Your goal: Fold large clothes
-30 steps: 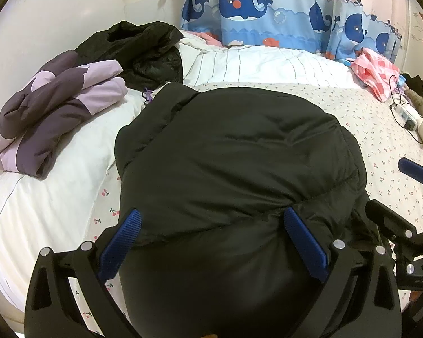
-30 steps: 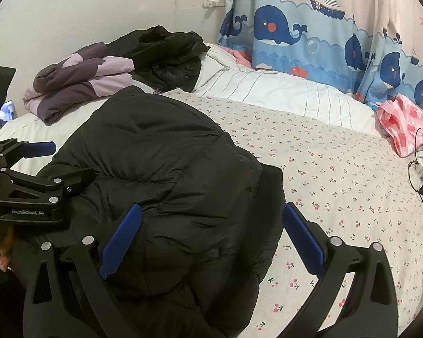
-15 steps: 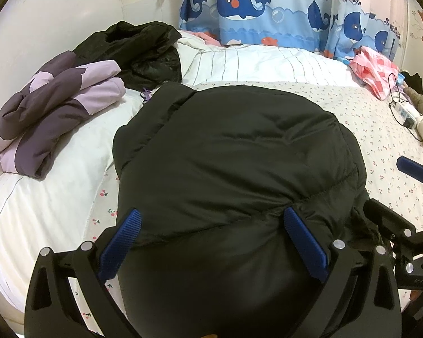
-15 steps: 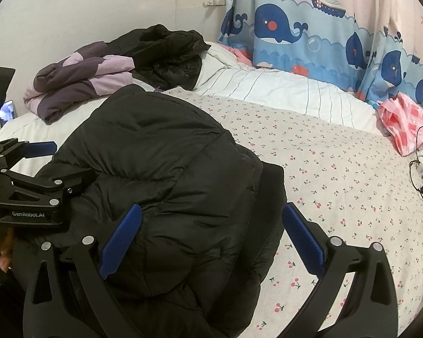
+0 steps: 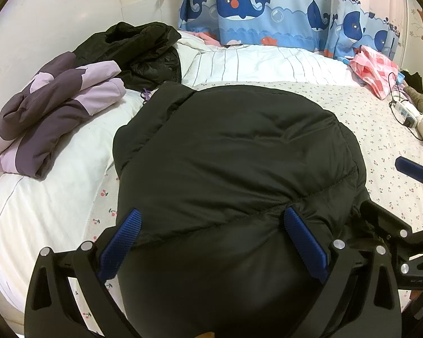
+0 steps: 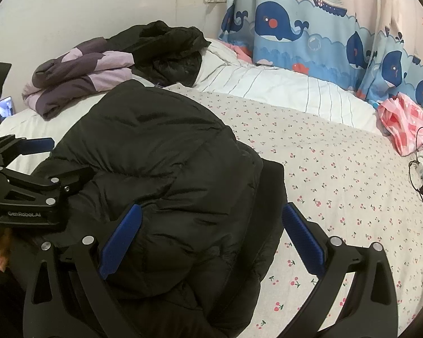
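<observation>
A black puffer jacket (image 5: 234, 157) lies bunched on the cherry-print bed sheet (image 5: 380, 129). My left gripper (image 5: 211, 225) is open, its blue pads wide apart and resting against the jacket's near bulge. In the right wrist view the jacket (image 6: 155, 152) fills the left half. My right gripper (image 6: 208, 225) is open over the jacket's right edge, with its right pad above bare sheet (image 6: 338, 174). Each gripper shows in the other's view: the right gripper (image 5: 392, 188) at the jacket's right side, the left gripper (image 6: 70, 156) at its left side. Neither holds any cloth.
A folded purple jacket (image 5: 56, 107) and a heap of black clothing (image 5: 138, 48) lie at the far left by the wall. Behind is a white striped duvet (image 5: 268, 64) under a whale curtain (image 5: 253, 8). A pink bag (image 5: 375, 67) and a power strip (image 5: 406, 112) are at the right.
</observation>
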Motion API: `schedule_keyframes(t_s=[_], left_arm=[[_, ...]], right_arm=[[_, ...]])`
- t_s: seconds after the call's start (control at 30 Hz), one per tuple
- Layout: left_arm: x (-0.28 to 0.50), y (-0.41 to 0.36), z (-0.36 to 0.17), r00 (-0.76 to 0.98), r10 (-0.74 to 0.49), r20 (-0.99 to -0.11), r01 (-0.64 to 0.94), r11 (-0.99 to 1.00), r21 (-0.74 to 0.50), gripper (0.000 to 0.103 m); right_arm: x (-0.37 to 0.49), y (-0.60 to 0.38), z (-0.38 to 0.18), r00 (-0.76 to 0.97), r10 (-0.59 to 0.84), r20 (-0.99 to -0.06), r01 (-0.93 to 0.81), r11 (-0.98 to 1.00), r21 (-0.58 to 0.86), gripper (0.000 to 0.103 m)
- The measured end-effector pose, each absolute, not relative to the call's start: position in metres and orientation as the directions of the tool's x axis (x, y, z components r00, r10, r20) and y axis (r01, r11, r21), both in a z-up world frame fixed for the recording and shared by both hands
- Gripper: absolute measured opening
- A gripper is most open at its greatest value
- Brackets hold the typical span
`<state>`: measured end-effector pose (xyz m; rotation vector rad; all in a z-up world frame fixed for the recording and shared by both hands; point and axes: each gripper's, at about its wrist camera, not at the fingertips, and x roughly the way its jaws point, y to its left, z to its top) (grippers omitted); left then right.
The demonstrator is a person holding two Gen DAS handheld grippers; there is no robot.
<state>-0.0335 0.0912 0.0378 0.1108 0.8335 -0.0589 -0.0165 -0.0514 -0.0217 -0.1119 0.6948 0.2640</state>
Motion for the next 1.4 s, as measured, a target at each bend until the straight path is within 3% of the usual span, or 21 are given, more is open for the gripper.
schedule_keyframes(t_s=[0.8, 1.4], left_arm=[[-0.032, 0.094, 0.038, 0.671, -0.006, -0.742, 0.095, 0.992, 0.078, 0.097], [-0.029, 0.102, 0.04, 0.676, 0.017, -0.737, 0.091, 0.99, 0.107, 0.097]], right_arm=[[-0.015, -0.046, -0.023, 0.731, 0.192, -0.655, -0.28, 0.959, -0.031, 0.096], [-0.008, -0.056, -0.025, 0.688, 0.273, -0.673, -0.286, 0.954, 0.095, 0.096]])
